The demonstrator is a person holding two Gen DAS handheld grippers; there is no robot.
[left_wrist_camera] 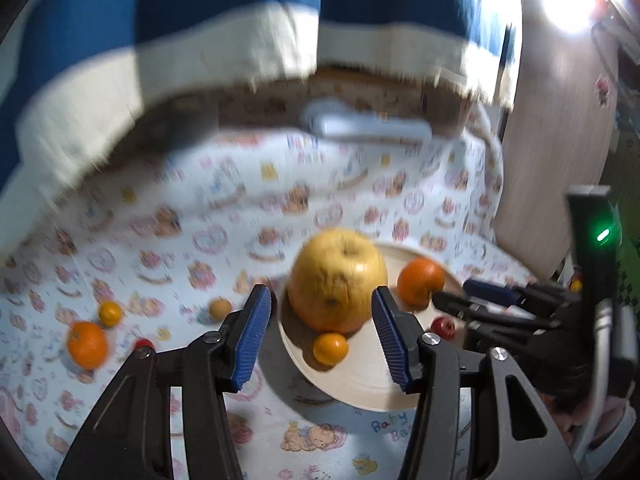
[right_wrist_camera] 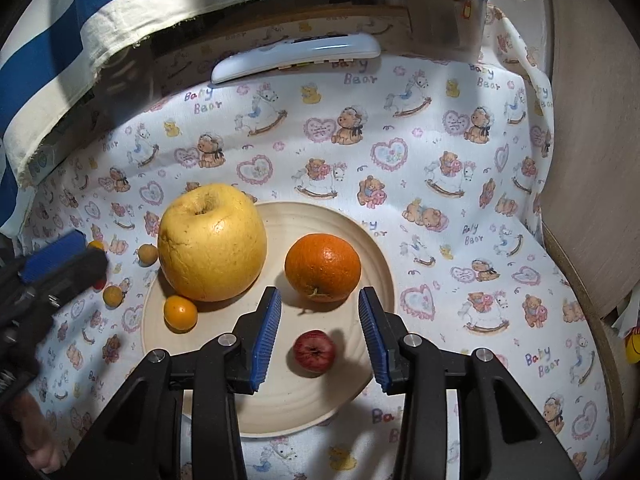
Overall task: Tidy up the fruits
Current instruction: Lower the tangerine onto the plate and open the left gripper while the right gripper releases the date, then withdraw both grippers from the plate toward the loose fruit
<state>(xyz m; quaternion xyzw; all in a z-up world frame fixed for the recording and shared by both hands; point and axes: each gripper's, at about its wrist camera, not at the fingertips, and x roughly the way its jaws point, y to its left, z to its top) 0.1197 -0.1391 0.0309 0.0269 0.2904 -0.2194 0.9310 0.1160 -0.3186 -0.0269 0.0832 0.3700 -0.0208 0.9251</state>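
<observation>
A cream plate (right_wrist_camera: 376,248) holds a big yellow fruit (right_wrist_camera: 212,242), an orange (right_wrist_camera: 322,267), a small orange fruit (right_wrist_camera: 180,313) and a small red fruit (right_wrist_camera: 314,350). My right gripper (right_wrist_camera: 319,296) is open over the plate's near side. The red fruit lies between its blue pads (right_wrist_camera: 266,332) with gaps on both sides. My left gripper (left_wrist_camera: 322,292) is open and empty, hanging in front of the yellow fruit (left_wrist_camera: 338,280) at the plate's (left_wrist_camera: 360,384) left edge. Another orange (left_wrist_camera: 87,345) and some small fruits (left_wrist_camera: 110,313) lie on the cloth to the left.
A bear-print cloth (right_wrist_camera: 460,184) covers the table. A white remote control (right_wrist_camera: 296,56) lies at the back. Blue-and-cream striped fabric (right_wrist_camera: 60,40) hangs over the far left. A wooden panel (right_wrist_camera: 592,160) borders the right side. A small fruit (right_wrist_camera: 147,254) sits beside the plate.
</observation>
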